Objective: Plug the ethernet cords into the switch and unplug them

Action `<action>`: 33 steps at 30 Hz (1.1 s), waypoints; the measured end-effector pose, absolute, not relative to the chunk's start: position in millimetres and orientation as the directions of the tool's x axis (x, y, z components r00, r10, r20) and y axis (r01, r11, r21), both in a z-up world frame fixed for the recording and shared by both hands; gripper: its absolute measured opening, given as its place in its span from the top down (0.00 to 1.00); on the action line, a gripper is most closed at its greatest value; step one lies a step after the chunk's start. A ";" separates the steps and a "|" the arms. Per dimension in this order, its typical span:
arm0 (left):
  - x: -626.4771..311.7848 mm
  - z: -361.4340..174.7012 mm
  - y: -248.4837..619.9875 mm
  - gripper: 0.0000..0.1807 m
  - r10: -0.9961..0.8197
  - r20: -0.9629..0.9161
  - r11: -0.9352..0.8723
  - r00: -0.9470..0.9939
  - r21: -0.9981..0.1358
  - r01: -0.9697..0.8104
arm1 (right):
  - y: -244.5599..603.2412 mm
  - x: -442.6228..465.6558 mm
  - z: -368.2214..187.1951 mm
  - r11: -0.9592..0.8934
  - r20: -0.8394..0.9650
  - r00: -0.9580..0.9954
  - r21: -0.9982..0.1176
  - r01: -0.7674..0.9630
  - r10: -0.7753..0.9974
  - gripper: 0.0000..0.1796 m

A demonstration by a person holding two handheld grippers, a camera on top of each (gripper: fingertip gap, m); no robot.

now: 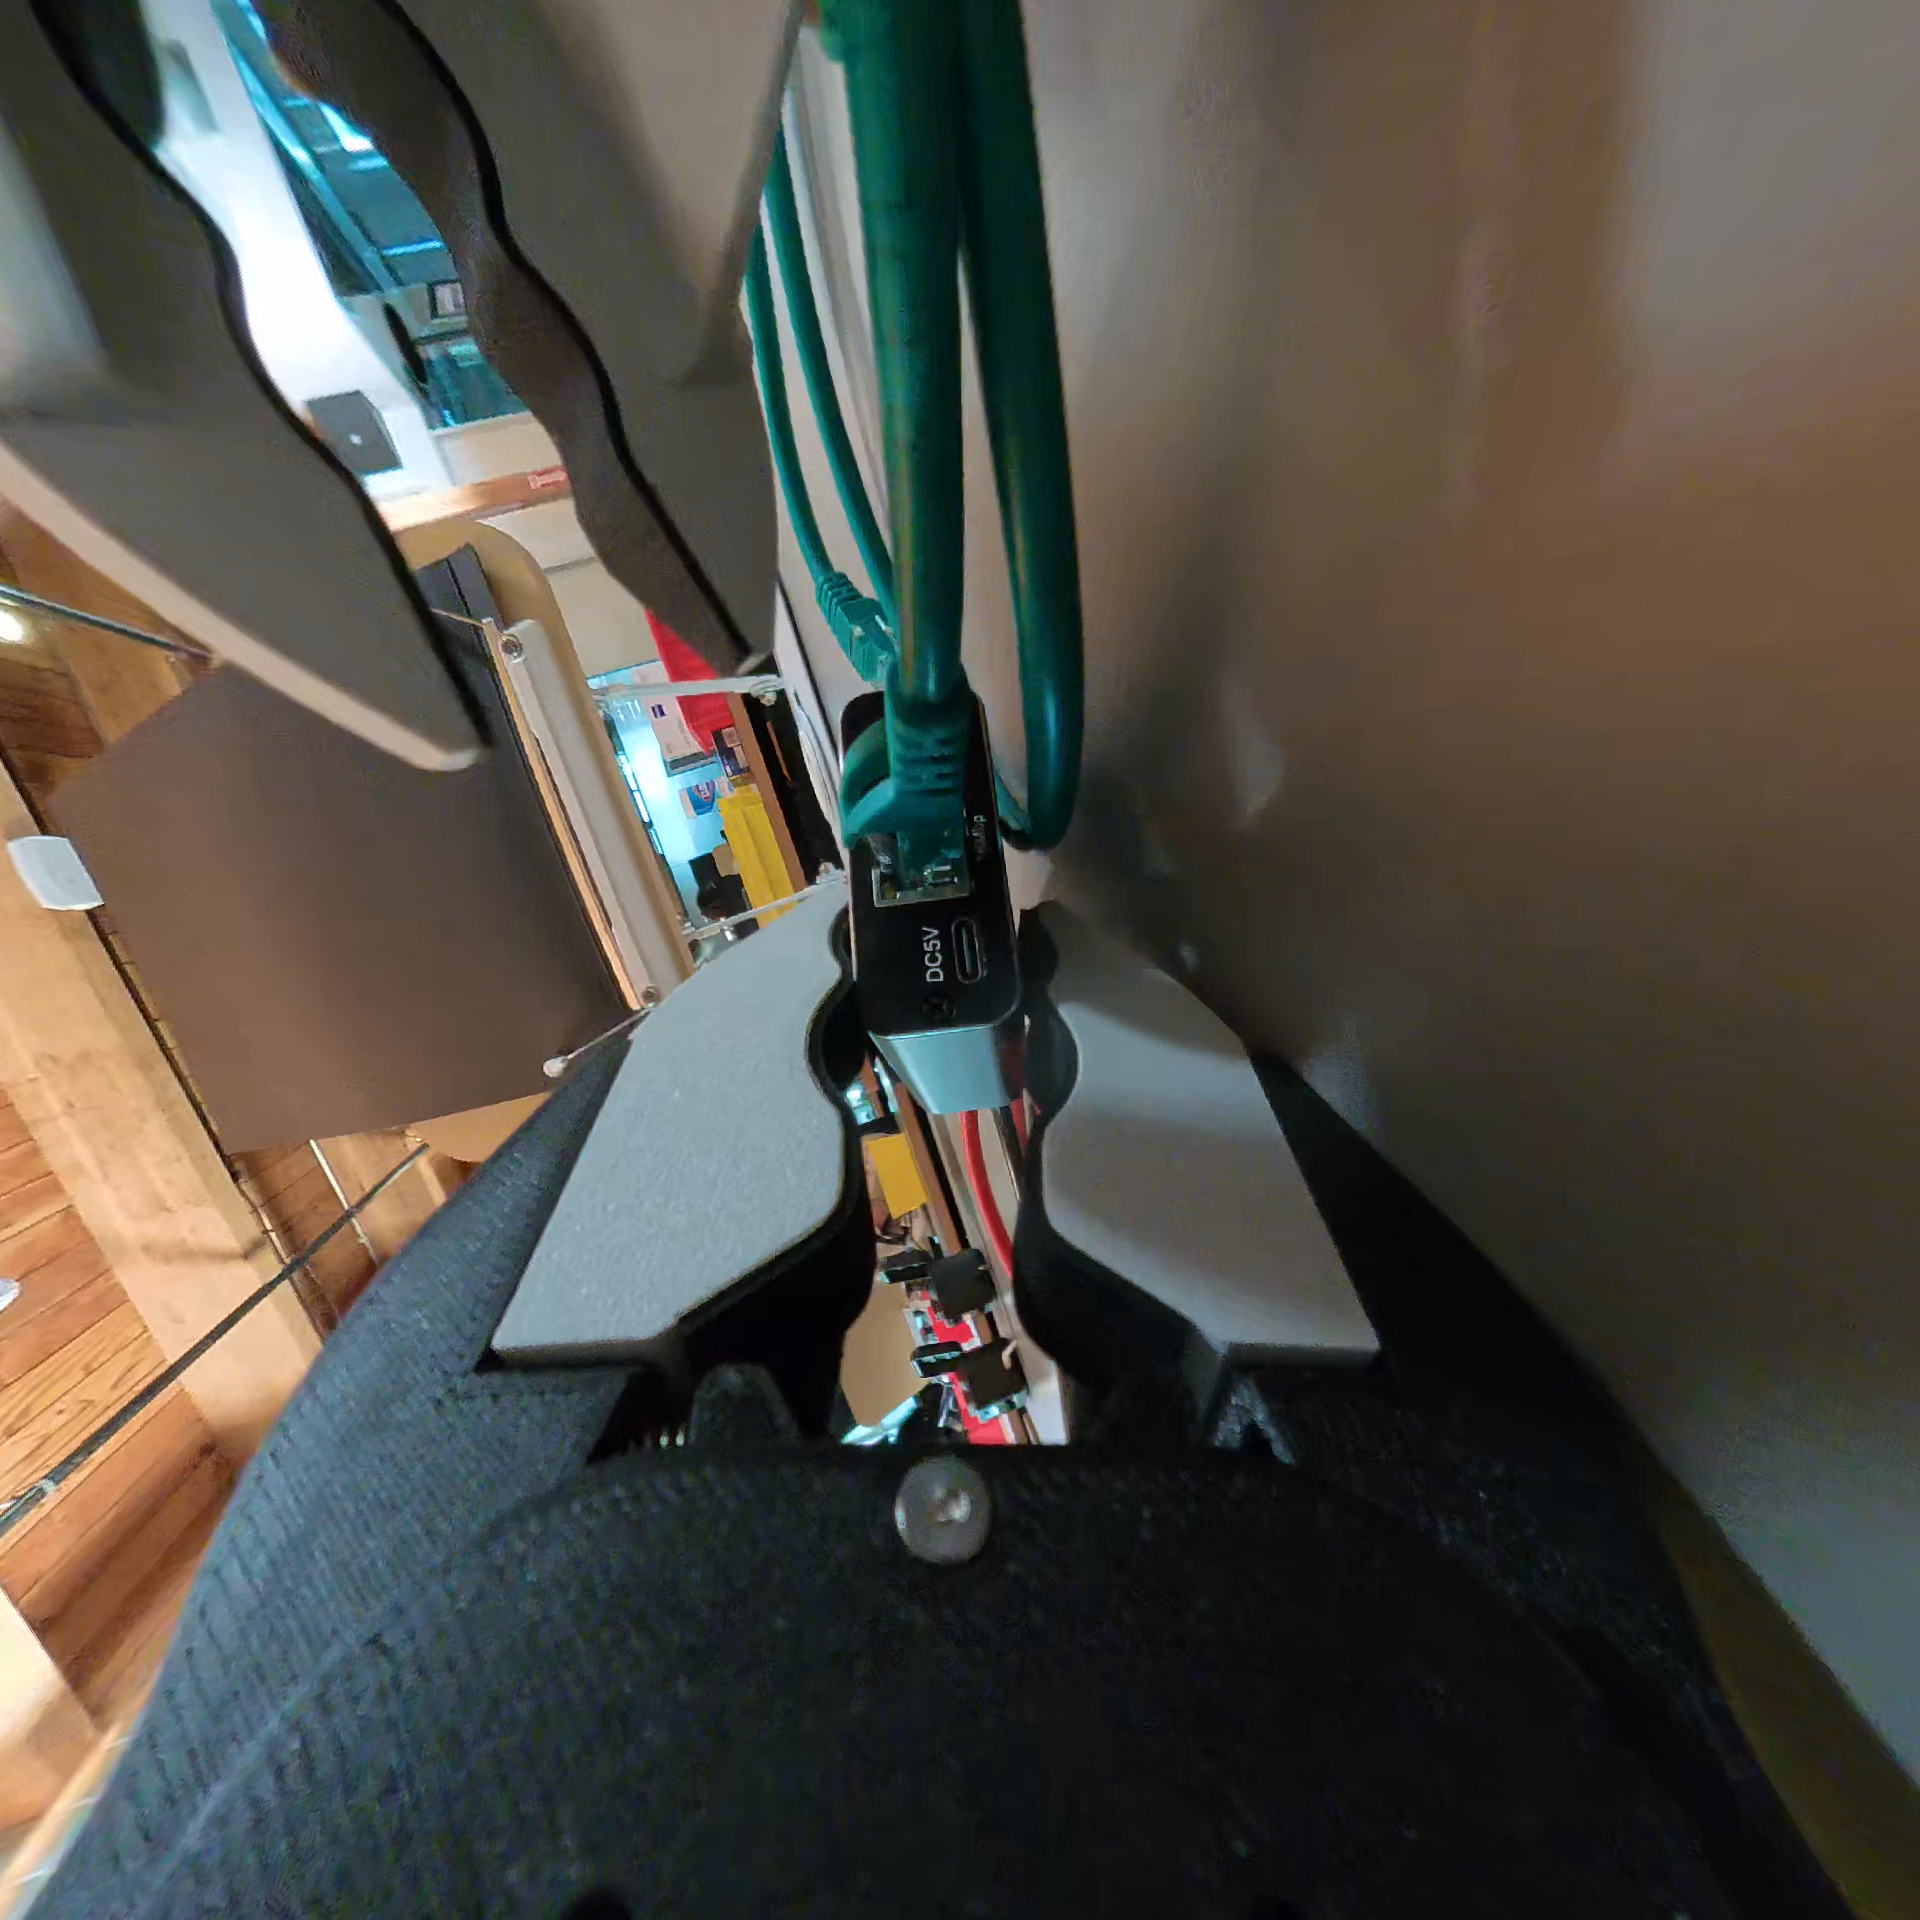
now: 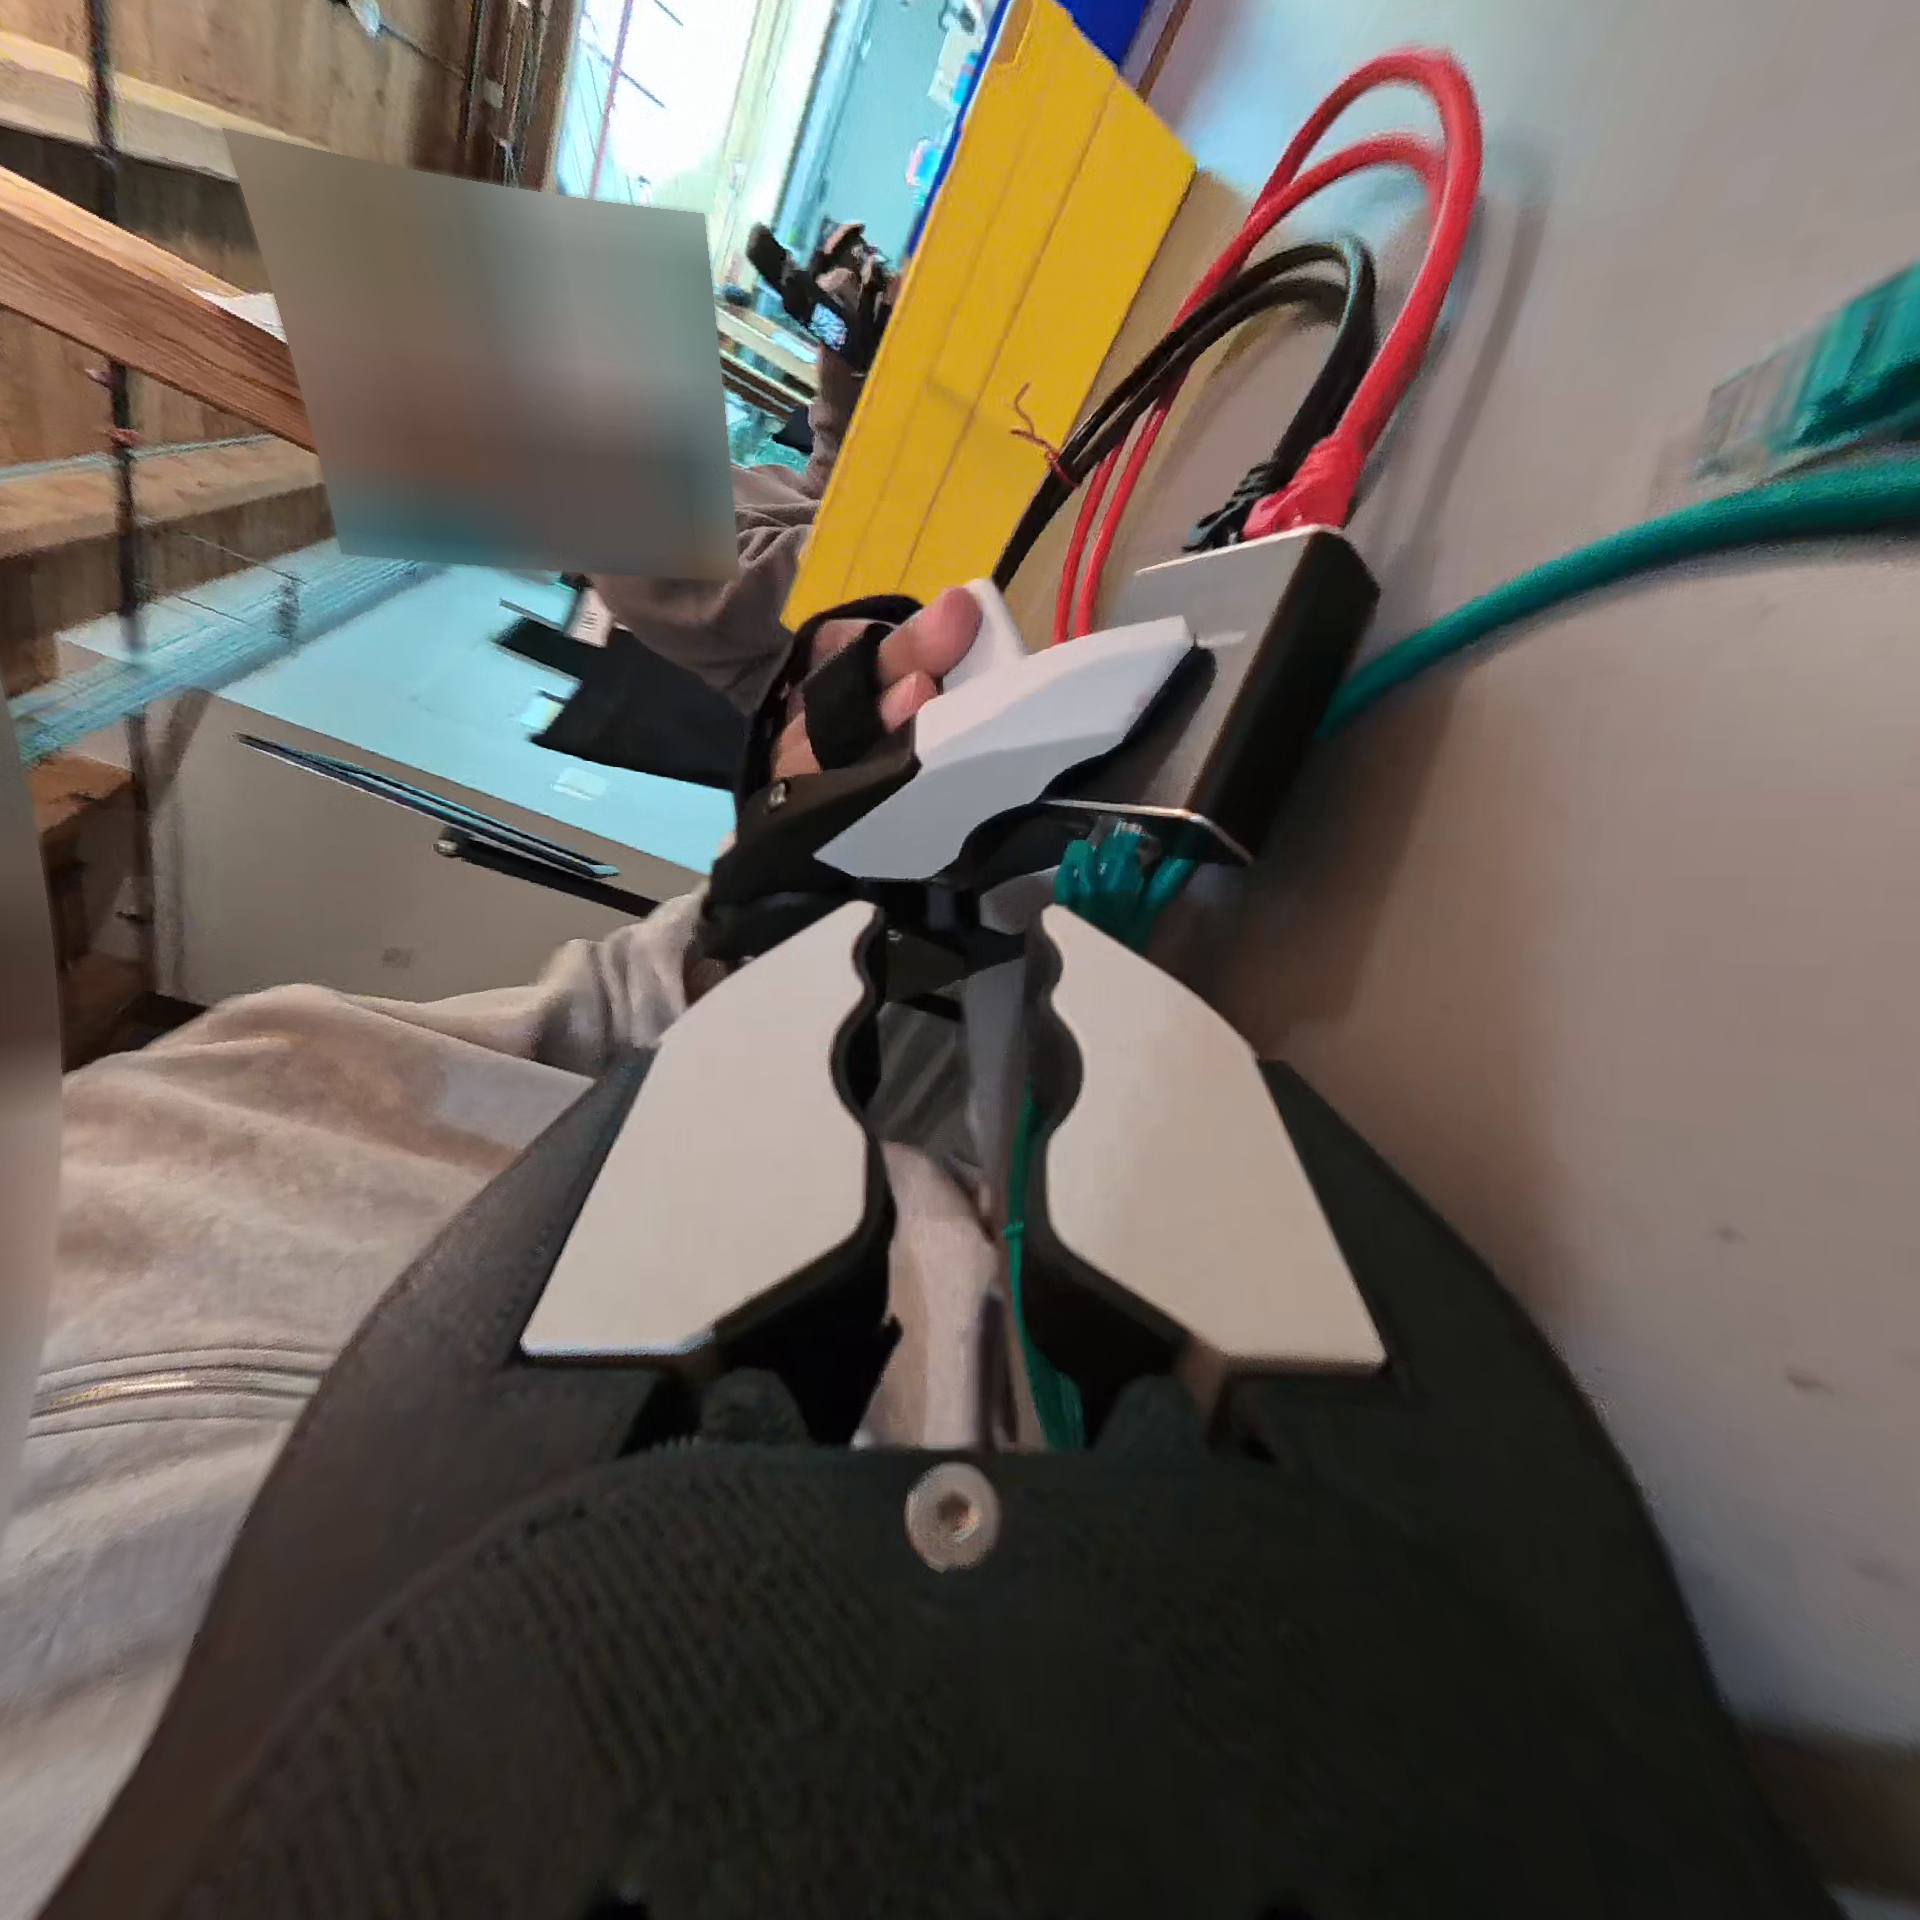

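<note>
1. Surface (image 1: 1507, 520): a pale, bare expanse that fills one side of both views; the switch and the cords lie against it.
2. Left tool (image 1: 940, 1023): its two pale fingers (image 1: 717, 1143) are clenched on the near end of the switch and steady it. The right wrist view shows the same grip from the other side, with a gloved hand (image 2: 883, 665) on the tool's handle.
3. Right tool (image 2: 956, 997): its fingers stand slightly apart with nothing between them, so it is released; it hovers near the switch's green-cord end, not touching any plug.
4. Switch (image 1: 940, 935): a small black and silver box, lying flat on the surface in the left tool's grip.
5. Green cords (image 1: 914, 312): at least two plugs (image 1: 909, 790) sit in or at ports on the face of the switch toward the left camera; whether each is fully latched cannot be told. One further green plug (image 1: 854, 618) lies loose beside them, unplugged.
6. Red cord (image 2: 1434, 208) and black cord (image 2: 1226, 322): both loop back to the opposite face of the switch, where their plugs appear seated.
7. Progress, as a judgement: the plugging is largely done, with one green cord left out, or the unplugging has just begun; which cannot be told. The seated cords are not yet unplugged.
</note>
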State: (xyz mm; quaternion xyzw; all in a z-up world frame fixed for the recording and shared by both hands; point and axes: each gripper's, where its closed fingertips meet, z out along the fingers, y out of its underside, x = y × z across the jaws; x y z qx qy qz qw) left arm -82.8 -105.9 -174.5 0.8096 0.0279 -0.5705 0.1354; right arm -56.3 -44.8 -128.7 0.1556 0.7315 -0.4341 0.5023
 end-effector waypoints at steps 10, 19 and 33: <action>-82.2 -173.7 -105.9 0.85 -0.064 -0.935 -0.966 0.348 0.145 0.212 | -42.3 -39.3 -161.4 0.671 -0.522 -0.833 -0.686 0.281 -0.185 0.91; -78.1 -173.7 -98.5 0.86 -0.053 -0.934 -0.967 0.354 0.136 0.214 | -41.1 -36.8 -161.5 0.691 -0.600 -0.782 -0.637 0.342 -0.166 0.95; -72.3 -167.3 -87.4 0.87 0.026 -0.939 -0.978 0.344 0.048 0.205 | -39.7 -30.6 -155.9 0.693 -0.602 -0.776 -0.641 0.330 -0.187 0.97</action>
